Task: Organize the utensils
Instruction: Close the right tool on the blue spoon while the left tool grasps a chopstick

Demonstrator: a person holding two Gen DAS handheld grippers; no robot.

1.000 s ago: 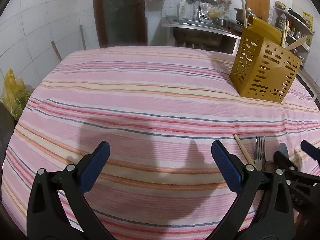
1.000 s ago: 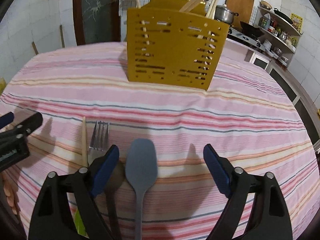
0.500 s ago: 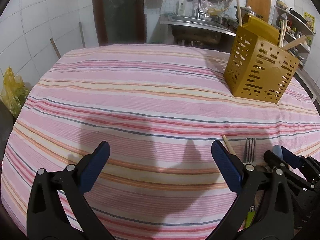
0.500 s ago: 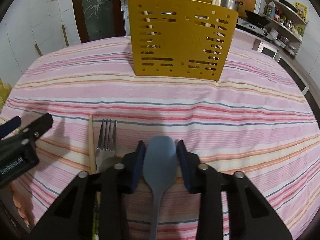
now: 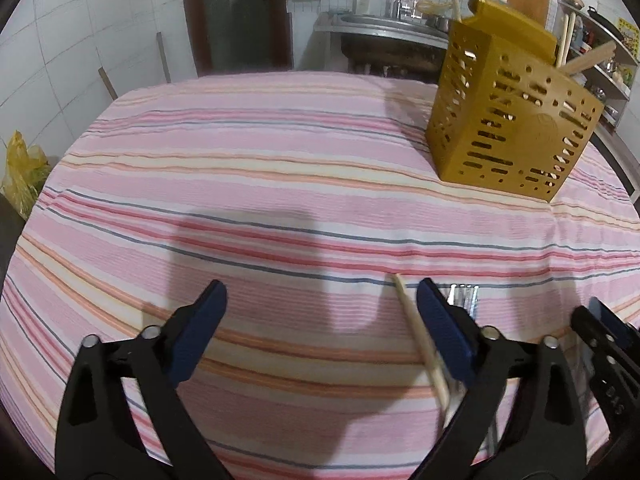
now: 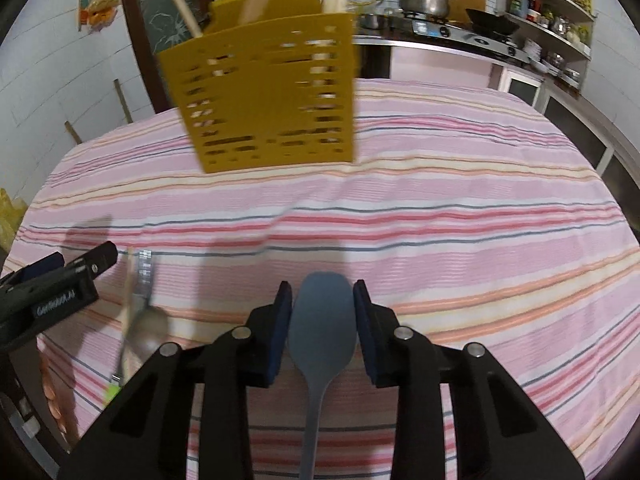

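While the blue-grey silicone spatula (image 6: 322,316) sits pinched between the blue pads of the right gripper (image 6: 322,312) at the lower middle of the right wrist view, the step in hand looks like the carry: one utensil picked up and bound for the holder. Its handle runs straight down toward the bottom edge, and the blade stands level with the fingertips, apparently lifted clear of the pink striped tablecloth (image 6: 460,216), though the height cannot be judged surely.

At lower left of that view lie a metal spoon (image 6: 149,330), a metal fork (image 6: 143,270) and a pale wooden chopstick (image 6: 127,296), blurred, just beside the black tip of the left gripper (image 5: 320,316). In the left wrist view that gripper hangs low over the cloth with its fingers spread wide and nothing between them; the chopstick slants just inside its right-hand finger.

Farther off, at upper middle of the right wrist view, stands the mustard-yellow perforated plastic utensil holder (image 6: 268,92), with wooden sticks already rising from its top. The right gripper points nearly straight at it.

Next, I judge, the spatula must travel forward and up, then tip handle-down over the holder's open top before the fingers part. The left gripper seems placed to take the chopstick.
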